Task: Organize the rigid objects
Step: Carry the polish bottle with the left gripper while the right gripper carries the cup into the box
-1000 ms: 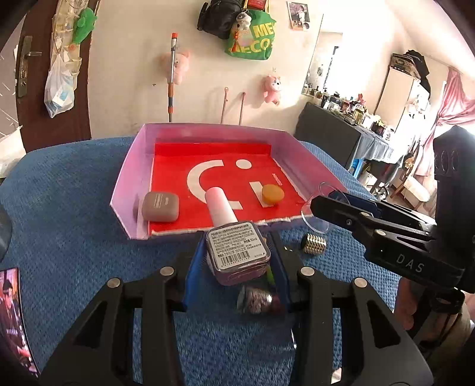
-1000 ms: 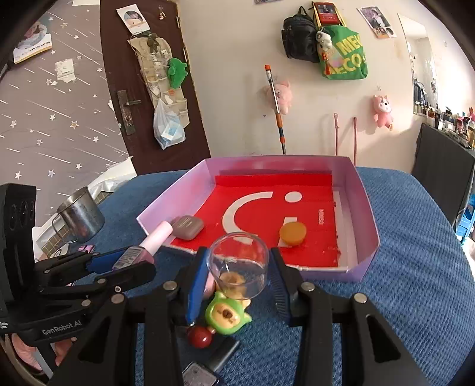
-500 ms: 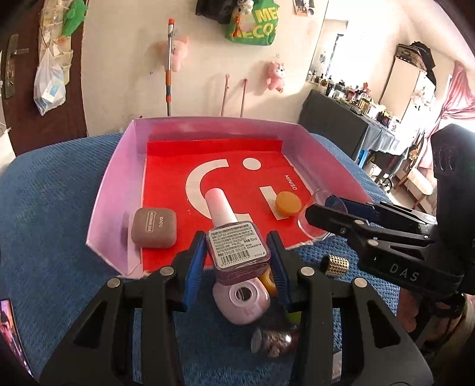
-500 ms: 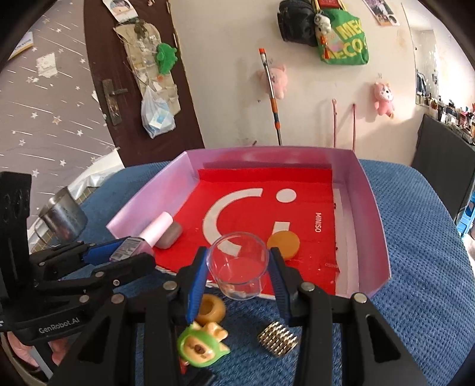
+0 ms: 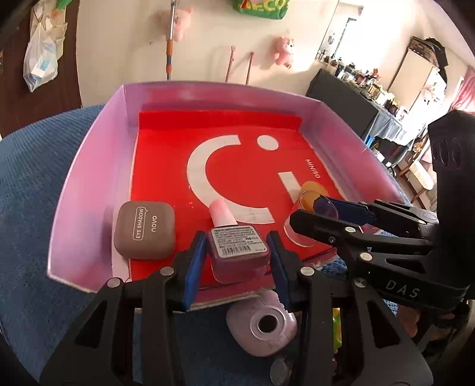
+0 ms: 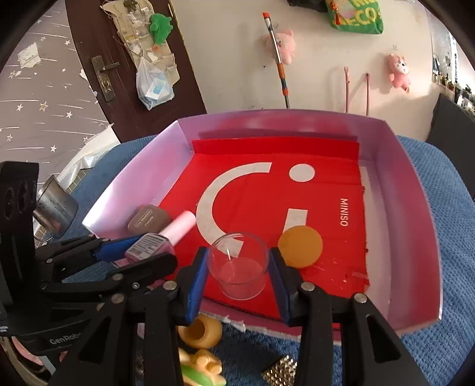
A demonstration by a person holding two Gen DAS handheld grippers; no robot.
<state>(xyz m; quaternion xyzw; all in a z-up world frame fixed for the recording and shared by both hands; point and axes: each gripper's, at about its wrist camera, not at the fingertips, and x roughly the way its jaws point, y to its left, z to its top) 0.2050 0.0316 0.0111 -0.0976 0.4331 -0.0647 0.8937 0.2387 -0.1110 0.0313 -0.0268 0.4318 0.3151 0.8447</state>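
Both grippers have advanced over the pink tray (image 5: 89, 190). Left gripper (image 5: 237, 255) clamps the nail polish bottle (image 5: 236, 246) beside the eyeshadow case (image 5: 144, 230); right gripper (image 6: 239, 273) clamps the clear cup (image 6: 239, 267) beside the orange disc (image 6: 299, 245).

1. A dark wooden door (image 6: 98, 59) is standing at the upper left of the right wrist view, with a plastic bag (image 6: 153, 86) hanging on it.
2. A green tote bag (image 6: 354, 14) is hanging at the top right.
3. Two pink plush toys (image 6: 397, 71) are hanging on the white wall.
4. A metal mug (image 6: 55, 206) is sitting at the left edge.
5. A dark cabinet (image 5: 341, 89) is standing at the upper right of the left wrist view.
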